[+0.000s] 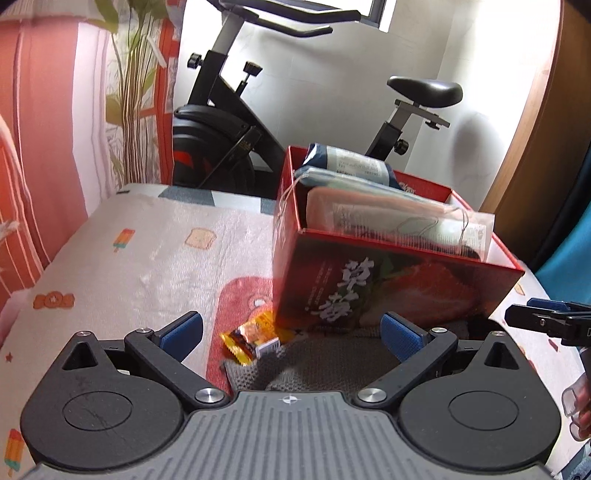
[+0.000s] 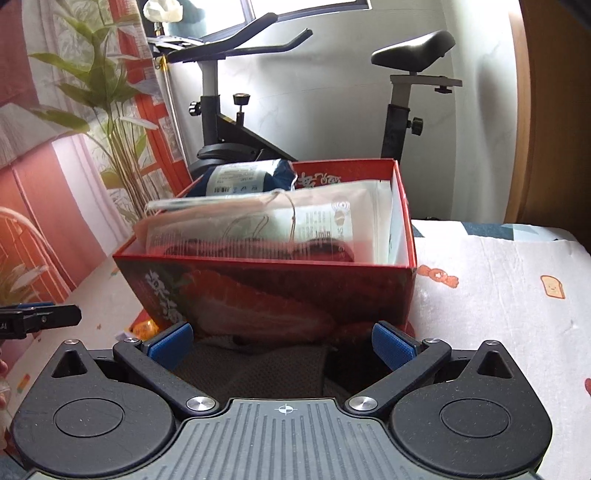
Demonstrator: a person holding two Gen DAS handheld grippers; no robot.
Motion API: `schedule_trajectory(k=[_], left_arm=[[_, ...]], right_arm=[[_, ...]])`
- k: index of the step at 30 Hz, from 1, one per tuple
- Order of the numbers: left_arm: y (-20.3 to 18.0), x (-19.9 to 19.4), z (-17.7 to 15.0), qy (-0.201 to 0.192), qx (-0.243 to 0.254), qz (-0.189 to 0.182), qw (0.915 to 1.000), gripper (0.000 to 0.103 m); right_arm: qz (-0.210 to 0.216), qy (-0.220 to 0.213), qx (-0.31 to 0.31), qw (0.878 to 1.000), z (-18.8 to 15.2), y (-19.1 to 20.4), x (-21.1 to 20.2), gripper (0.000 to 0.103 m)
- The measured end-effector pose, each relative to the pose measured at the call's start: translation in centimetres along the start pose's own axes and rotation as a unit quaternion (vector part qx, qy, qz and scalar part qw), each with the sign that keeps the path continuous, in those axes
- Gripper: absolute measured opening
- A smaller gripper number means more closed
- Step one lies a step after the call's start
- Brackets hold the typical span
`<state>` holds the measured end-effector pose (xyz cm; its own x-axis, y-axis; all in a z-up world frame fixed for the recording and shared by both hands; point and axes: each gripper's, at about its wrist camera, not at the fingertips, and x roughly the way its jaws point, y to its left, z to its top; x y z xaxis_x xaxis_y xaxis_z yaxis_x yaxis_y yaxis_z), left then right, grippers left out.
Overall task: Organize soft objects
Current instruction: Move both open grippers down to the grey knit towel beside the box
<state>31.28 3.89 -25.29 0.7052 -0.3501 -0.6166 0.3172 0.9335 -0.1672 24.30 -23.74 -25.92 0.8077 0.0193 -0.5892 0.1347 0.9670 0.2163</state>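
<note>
Yellow wrapper clear only from left; hidden right.

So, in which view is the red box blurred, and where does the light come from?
Left wrist view: the red box is smeared along its left edge, its packages streaked. Right wrist view: its front is softer too, and daylight enters through the window behind the exercise bike.

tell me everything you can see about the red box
The red box is an open-topped cardboard carton, glossy, printed with a large strawberry picture and white Chinese characters on its side; the inside walls look pale. It stands upright on the patterned cloth, with a grey knitted item at its base. Several flat plastic-wrapped packs stand on edge inside, rising above the rim, a blue-wrapped one at the back. Neither gripper touches it.
</note>
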Motion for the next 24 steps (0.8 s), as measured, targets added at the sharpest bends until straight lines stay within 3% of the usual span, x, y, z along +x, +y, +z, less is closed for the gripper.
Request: schedule_trajectory(k=[7,9,11,18,24], left_arm=[[1.5,2.4,-4.0,0.047,-0.057,-0.005,0.9972,0.103],[1.7,3.0,-4.7,0.059,-0.058,-0.002,0.9966,0.103],[1.8,3.4,-5.1,0.064,-0.057,0.005,0.9963,0.103],[2.3,4.5,-5.7,0.070,-0.076,-0.014,0.9946,0.103],[1.6,5.9,-5.9,0.078,-0.075,-0.028,0.9937,0.103]], right_arm=[[0.006,0.061,0.017,0.998,-5.4,0.1,2.3,0.099],[0.004,0.072,0.012,0.997,-6.4,0.5,2.8,0.093],[0.006,0.083,0.003,0.996,-7.3,0.9,3.2,0.093],[0.013,0.100,-0.033,0.994,-7.9,1.9,4.2,0.098],[0.024,0.115,-0.058,0.991,-8.2,2.8,4.8,0.094]])
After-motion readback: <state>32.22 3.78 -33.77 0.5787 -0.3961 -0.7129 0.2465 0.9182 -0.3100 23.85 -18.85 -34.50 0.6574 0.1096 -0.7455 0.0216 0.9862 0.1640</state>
